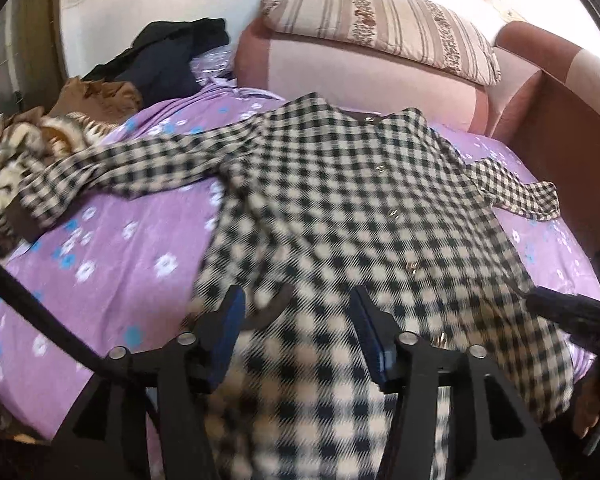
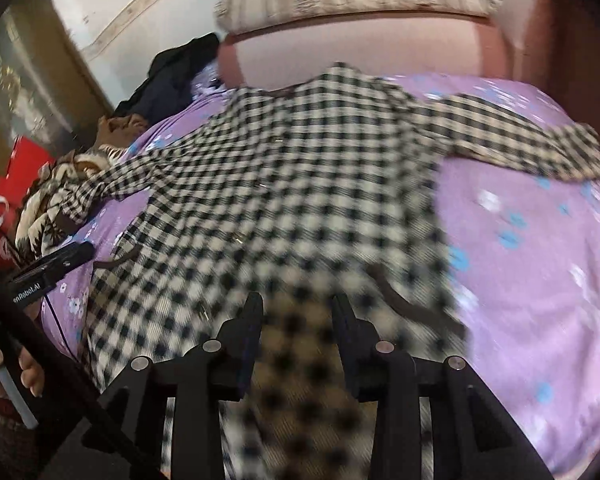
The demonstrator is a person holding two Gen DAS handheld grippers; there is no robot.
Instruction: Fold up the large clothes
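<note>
A black-and-cream checked shirt lies spread face up on the purple flowered bed sheet, collar toward the headboard, sleeves out to both sides. My left gripper is open over the shirt's lower left part, with cloth between the jaws but not pinched. The right gripper shows at the right edge of this view. In the right wrist view the shirt fills the middle, and my right gripper is open over its lower right hem. The left gripper appears at the left of that view.
A pink headboard with a striped pillow stands at the far end. Dark clothes, a brown garment and a brown patterned blanket are piled at the far left. A red object sits beside the bed.
</note>
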